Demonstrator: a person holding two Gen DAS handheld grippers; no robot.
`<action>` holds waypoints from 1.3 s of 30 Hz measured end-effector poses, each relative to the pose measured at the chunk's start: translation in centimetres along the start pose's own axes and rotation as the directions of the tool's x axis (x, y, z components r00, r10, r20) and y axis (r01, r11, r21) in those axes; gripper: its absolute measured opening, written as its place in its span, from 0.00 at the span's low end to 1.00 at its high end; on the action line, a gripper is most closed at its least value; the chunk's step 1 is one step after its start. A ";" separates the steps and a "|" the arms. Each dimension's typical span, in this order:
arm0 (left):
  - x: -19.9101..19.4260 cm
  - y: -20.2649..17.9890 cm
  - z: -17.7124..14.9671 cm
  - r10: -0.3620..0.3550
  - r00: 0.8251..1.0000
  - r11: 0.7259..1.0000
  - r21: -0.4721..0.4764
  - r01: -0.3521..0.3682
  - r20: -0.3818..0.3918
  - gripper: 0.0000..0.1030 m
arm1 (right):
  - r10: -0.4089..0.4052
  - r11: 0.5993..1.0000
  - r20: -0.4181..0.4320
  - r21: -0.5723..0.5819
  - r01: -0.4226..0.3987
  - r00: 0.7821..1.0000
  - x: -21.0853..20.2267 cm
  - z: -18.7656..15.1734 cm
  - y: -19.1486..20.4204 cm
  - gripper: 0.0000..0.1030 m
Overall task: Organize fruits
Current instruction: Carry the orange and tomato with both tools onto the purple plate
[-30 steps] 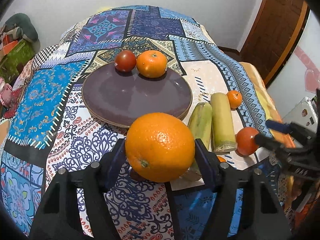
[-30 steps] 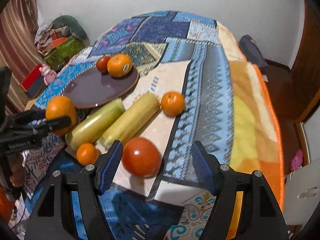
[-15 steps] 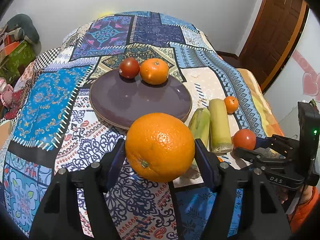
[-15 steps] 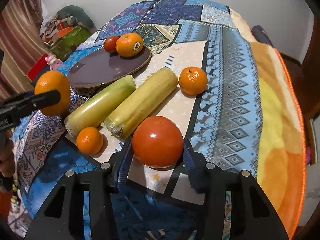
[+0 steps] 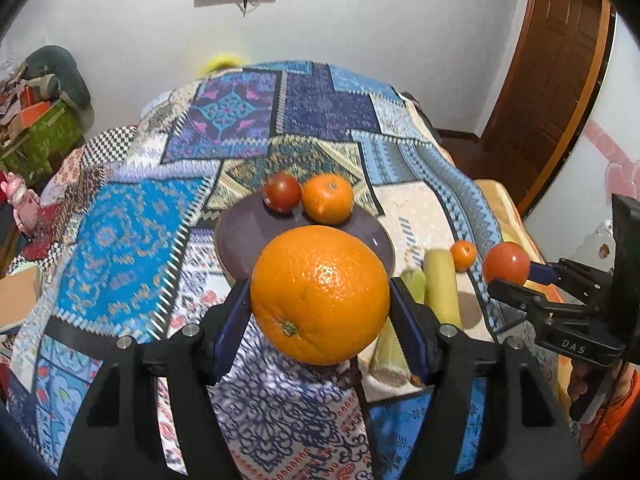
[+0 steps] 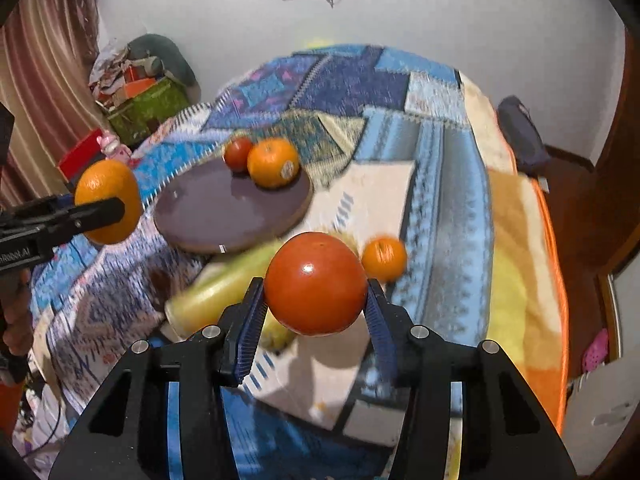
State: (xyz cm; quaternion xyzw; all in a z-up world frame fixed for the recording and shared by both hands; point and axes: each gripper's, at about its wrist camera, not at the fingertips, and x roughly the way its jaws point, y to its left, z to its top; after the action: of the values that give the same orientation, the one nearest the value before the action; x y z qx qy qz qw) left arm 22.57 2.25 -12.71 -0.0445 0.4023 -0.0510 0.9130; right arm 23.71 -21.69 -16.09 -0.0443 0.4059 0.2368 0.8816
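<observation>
My left gripper (image 5: 320, 312) is shut on a large orange (image 5: 320, 294) and holds it above the table, in front of the purple plate (image 5: 236, 240). It also shows in the right wrist view (image 6: 108, 202). My right gripper (image 6: 316, 304) is shut on a red tomato (image 6: 316, 284), lifted off the cloth; it shows at the right of the left wrist view (image 5: 506, 263). On the plate (image 6: 208, 216) lie a dark red tomato (image 6: 238, 154) and an orange (image 6: 273, 163). Two long yellow-green fruits (image 5: 440, 288) and a small tangerine (image 6: 384, 258) lie on the cloth.
The table carries a patchwork cloth (image 5: 132, 240) with an orange blanket (image 6: 520, 248) along its right side. A green box with clutter (image 6: 148, 108) stands at the left by the wall. A brown door (image 5: 560, 80) is at the right.
My right gripper closed on the red tomato and lifted it off the cloth. My left gripper rose with the orange, so the table looks farther away.
</observation>
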 end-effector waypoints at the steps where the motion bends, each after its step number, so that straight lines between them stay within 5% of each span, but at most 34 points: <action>1: -0.1 0.3 0.4 0.002 1.000 1.000 -0.004 -0.001 0.007 0.65 | 0.001 1.000 0.009 -0.004 -0.001 1.000 0.0 0.5 0.3 0.44; 16: 2.2 3.9 4.9 0.054 0.998 0.998 0.007 -0.055 0.045 0.65 | 0.046 0.996 0.074 -0.079 -0.040 0.996 4.1 7.4 4.7 0.44; 39: 12.0 7.4 5.1 0.050 0.995 0.999 0.011 -0.049 -0.091 0.65 | 0.051 0.979 -0.112 -0.189 -0.072 0.992 13.4 8.2 8.2 0.44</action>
State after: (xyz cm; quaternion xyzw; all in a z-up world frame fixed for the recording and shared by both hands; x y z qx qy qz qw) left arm 34.80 8.30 -18.90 -0.0282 0.4443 -0.0320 0.8948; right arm 33.20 -7.14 -19.55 -0.1292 0.4285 0.2995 0.8426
